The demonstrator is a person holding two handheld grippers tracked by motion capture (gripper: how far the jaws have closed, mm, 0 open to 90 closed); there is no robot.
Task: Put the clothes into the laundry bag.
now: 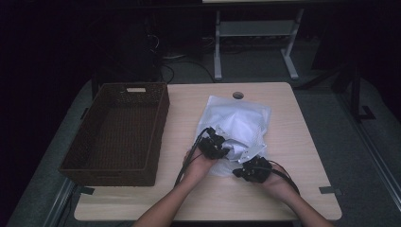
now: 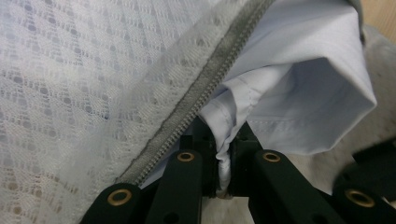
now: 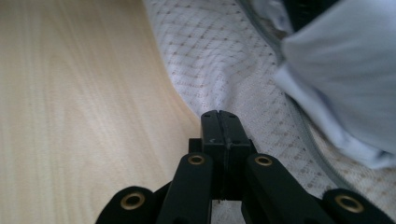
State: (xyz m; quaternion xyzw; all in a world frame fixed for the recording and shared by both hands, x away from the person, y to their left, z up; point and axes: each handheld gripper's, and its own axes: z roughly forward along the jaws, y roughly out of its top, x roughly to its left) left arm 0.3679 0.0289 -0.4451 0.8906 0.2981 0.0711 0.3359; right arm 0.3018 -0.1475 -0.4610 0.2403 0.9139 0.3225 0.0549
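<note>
On the table (image 1: 283, 123), in the high view, a white mesh bag (image 1: 236, 118) lies right of centre, with a pale blue garment (image 1: 235, 147) bunched at its near opening. The left gripper (image 1: 223, 150) sits at the bag's near-left edge and the right gripper (image 1: 242, 171) at its near edge, each in a hand; the dim light and the black bodies hide the fingers of both. A brown woven basket (image 1: 161, 118) stands at the left of the table, well apart from the bag. The far room is dark and hard to read.

Left gripper view: the fingers (image 2: 205, 163) are closed on a fold of the pale blue garment (image 2: 303, 93), the cloth pinched between the pads. The mesh bag (image 2: 79, 79) fills the left, its grey zipper (image 2: 201, 93) running diagonally beside the garment. How much of the garment lies inside the bag cannot be told. A dark shape at the lower right edge is cut off.

Right gripper view: the fingers (image 3: 212, 130) are closed, pads together, at the edge of the mesh bag (image 3: 219, 60). A thin layer of mesh appears caught between them, though the tips hide the contact. The garment (image 3: 345, 79) is blurred at the upper right, and bare table (image 3: 79, 102) lies to the left.
</note>
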